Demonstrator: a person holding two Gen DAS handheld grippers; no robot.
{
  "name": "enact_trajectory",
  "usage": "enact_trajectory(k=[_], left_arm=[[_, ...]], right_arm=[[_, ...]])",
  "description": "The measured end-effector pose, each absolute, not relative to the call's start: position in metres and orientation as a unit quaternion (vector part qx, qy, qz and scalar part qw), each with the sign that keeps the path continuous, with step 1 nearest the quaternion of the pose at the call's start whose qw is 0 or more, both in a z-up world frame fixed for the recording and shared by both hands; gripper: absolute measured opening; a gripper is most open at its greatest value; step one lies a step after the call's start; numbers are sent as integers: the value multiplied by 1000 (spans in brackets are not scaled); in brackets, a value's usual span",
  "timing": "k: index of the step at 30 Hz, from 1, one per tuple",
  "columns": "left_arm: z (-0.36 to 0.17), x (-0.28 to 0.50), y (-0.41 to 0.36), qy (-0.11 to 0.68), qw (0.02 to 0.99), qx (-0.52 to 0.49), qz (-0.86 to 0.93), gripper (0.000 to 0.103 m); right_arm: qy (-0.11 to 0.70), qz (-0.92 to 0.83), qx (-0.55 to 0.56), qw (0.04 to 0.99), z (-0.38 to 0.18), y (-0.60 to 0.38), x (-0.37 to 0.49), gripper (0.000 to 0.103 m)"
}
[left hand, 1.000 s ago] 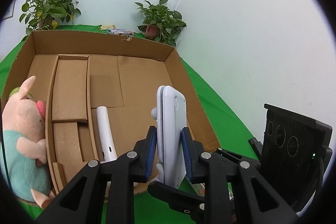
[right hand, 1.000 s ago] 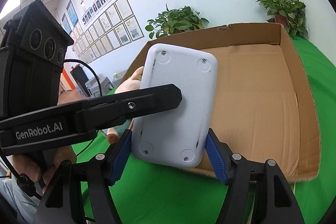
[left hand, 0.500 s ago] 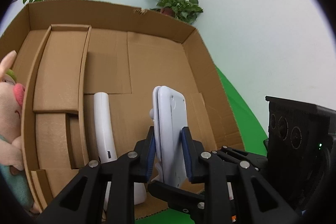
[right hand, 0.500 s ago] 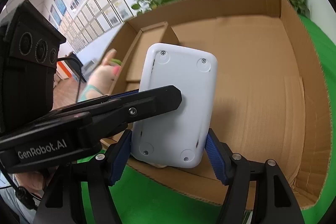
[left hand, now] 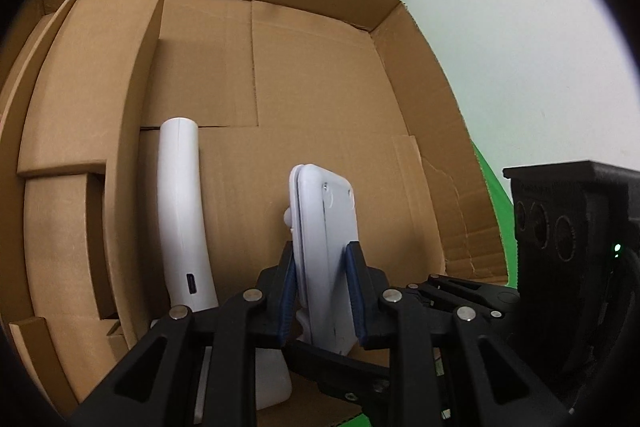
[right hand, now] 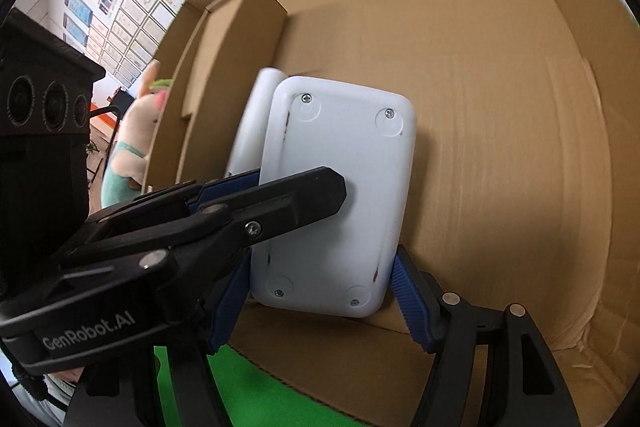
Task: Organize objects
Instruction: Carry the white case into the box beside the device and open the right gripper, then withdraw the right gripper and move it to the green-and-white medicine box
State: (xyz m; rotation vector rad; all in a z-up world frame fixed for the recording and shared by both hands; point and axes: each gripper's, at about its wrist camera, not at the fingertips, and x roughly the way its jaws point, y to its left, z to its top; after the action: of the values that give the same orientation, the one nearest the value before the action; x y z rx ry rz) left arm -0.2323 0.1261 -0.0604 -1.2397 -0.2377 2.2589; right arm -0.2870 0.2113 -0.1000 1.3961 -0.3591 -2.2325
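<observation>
I have the white device pinched in my left gripper and bracketed by my right gripper over the cardboard box; the white wand is in, release remains

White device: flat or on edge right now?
On edge. The white device stands upright, its thin sides clamped by the left gripper, its screwed back facing the right wrist camera, over the cardboard box.

The white device has been carried down from above the near edge of the cardboard box to a place inside it, low over the floor. The plush pig has been lost from the left wrist view, and the box now fills both views.
</observation>
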Motion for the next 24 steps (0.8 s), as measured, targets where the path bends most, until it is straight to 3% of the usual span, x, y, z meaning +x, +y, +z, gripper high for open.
enact_trajectory(k=[4,13,19,24], left_arm=[[-63,-232,126,-80,268,-466,839,22],[-59,-227,124,-65,258,-475,839,24],[-33,-212,100,-75,246,-439,861,36],[-18,-199,82,-76,235,-413,876,36]], right_arm=[[-122,-823,503,232,-94,211,-288,73],[-126,-831,488,237,-91,221,-279,73],[-144,-835,477,235,-85,235,-276,73],[-132,-836,485,221,-88,240,-278,56]])
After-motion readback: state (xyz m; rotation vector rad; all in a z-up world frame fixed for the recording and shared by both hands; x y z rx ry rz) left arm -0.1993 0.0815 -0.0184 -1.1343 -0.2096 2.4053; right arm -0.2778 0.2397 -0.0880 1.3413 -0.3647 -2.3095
